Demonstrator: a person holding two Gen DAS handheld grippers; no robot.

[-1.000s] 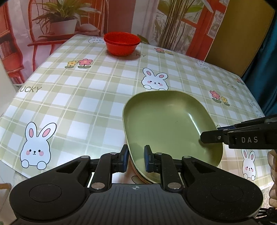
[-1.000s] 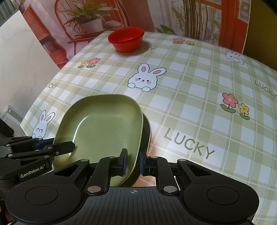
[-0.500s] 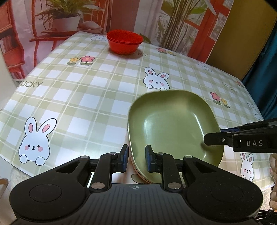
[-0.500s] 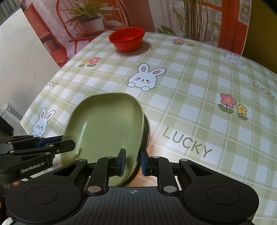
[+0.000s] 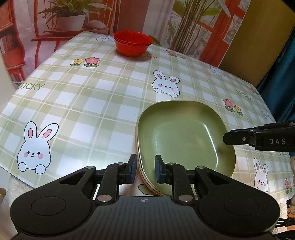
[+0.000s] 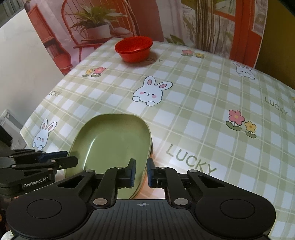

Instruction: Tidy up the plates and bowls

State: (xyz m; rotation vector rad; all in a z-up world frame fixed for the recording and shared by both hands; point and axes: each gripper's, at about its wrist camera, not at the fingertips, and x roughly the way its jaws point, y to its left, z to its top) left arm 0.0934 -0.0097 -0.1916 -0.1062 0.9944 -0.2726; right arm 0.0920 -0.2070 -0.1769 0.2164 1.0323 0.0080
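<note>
Black left gripper (image 5: 145,170), blue pads, silver screws; right gripper (image 6: 141,173) alike.

Home dining spot, bunny tablecloth (image 5: 103,103), printed plant backdrop (image 5: 70,16)

A green-and-white checked tablecloth (image 5: 92,103) printed with white rabbits (image 5: 36,147), small flowers (image 6: 239,122) and the word LUCKY covered the table. Behind it hung a backdrop (image 5: 73,16) picturing a potted plant on a red chair.
</note>
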